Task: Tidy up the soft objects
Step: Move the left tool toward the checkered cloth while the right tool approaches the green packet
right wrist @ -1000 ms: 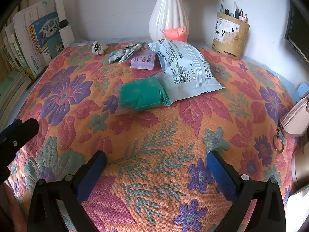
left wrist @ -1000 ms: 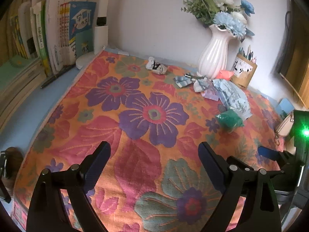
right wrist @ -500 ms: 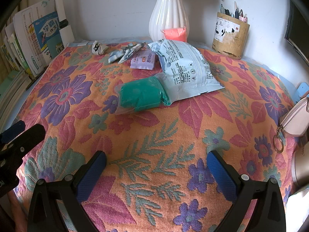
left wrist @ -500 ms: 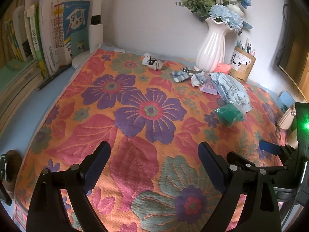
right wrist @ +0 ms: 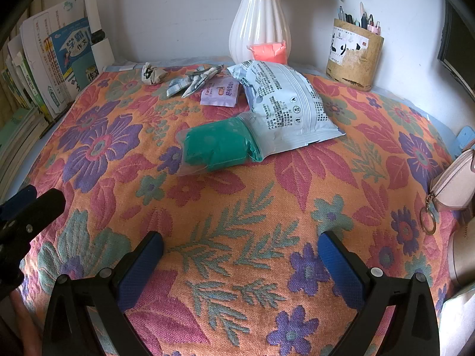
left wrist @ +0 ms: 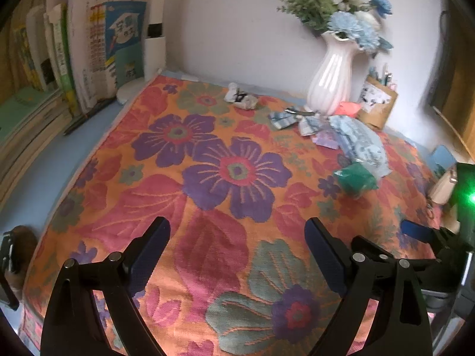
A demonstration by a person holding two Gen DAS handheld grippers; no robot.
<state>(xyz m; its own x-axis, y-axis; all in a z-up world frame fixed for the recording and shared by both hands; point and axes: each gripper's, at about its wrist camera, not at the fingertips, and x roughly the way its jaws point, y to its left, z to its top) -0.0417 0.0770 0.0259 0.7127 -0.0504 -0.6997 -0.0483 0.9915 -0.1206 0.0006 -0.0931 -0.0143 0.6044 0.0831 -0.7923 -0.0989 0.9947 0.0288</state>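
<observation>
Soft items lie on the floral cloth [right wrist: 237, 207]: a green bundle in clear plastic [right wrist: 218, 148], a pale blue printed bag [right wrist: 285, 103], a purple packet [right wrist: 219, 93], folded striped pieces [right wrist: 193, 83], a crumpled white piece [right wrist: 153, 72] and an orange packet [right wrist: 267, 52] against the vase. In the left wrist view the green bundle [left wrist: 354, 178] and blue bag [left wrist: 360, 145] lie at the right. My left gripper [left wrist: 237, 252] is open and empty over the near cloth. My right gripper [right wrist: 240, 255] is open and empty, short of the green bundle.
A white vase with blue flowers [left wrist: 332, 80] and a pen holder [right wrist: 353, 53] stand at the back wall. Books [left wrist: 74, 59] line the left side. A pink pouch with a key ring [right wrist: 454, 184] lies at the right edge.
The left gripper's view has swung and pulled back a little, so the vase and soft items sit further right and farther off. The right gripper has stayed still.
</observation>
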